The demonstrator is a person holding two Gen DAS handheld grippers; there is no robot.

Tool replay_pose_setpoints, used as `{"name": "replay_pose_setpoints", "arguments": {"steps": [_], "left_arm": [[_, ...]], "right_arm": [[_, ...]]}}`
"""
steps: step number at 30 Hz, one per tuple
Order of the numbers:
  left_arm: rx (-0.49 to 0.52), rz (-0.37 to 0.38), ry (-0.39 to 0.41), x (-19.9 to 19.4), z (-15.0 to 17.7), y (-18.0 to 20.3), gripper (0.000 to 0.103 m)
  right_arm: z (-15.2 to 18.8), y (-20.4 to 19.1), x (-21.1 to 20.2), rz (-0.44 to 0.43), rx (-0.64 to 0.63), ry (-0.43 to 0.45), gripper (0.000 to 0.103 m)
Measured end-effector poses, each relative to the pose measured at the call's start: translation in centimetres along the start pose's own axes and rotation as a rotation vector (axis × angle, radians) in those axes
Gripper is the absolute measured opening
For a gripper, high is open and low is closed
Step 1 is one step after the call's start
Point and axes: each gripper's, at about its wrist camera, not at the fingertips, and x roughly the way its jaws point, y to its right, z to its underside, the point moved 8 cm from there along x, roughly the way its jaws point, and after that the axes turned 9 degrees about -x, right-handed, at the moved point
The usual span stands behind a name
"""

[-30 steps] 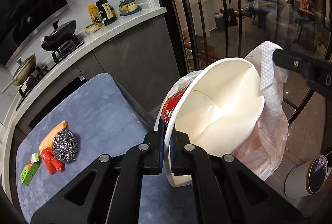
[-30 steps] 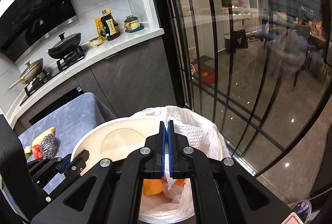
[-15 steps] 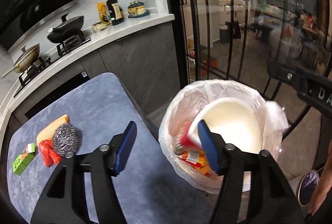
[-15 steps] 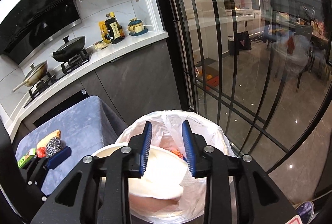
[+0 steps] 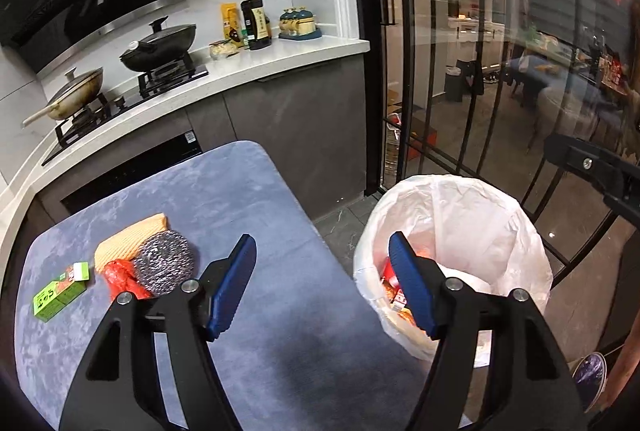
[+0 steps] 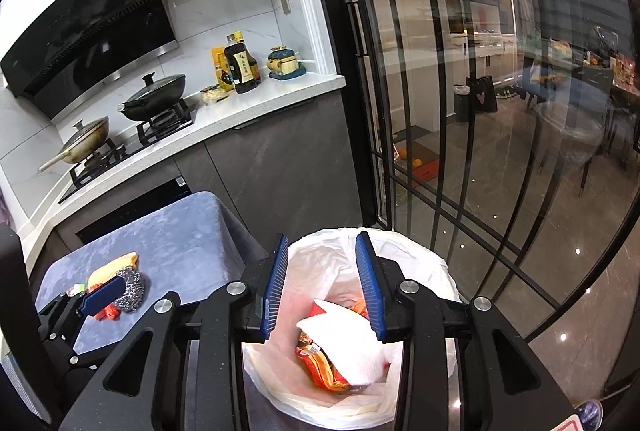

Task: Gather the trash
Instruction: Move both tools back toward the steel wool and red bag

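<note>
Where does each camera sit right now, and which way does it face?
Left wrist: on the left gripper, above the blue table, facing the stove counter; own open fingers show, plus the right gripper's arm at right.
Right wrist: on the right gripper, over the bin, looking into it; own open fingers show, the left gripper at lower left.
Shared: bin, table, scourer, counter. Both jaws have just been opening, nothing between them.

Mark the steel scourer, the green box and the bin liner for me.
steel scourer (image 5: 165,262), left wrist view, middle of the wire ball.
green box (image 5: 60,293), left wrist view, its top face.
bin liner (image 6: 400,259), right wrist view, far inner wall of the white bag.
</note>
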Motion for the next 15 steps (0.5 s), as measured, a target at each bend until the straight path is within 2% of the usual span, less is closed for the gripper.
{"name": "replay_pose_setpoints", "arguments": {"steps": [15], "left_arm": [[-0.046, -0.024, -0.001, -1.7, 0.4, -3.5, 0.066]], "right_arm": [[0.8, -3.3, -1.2, -0.022, -0.04, -0.018, 0.035]]}}
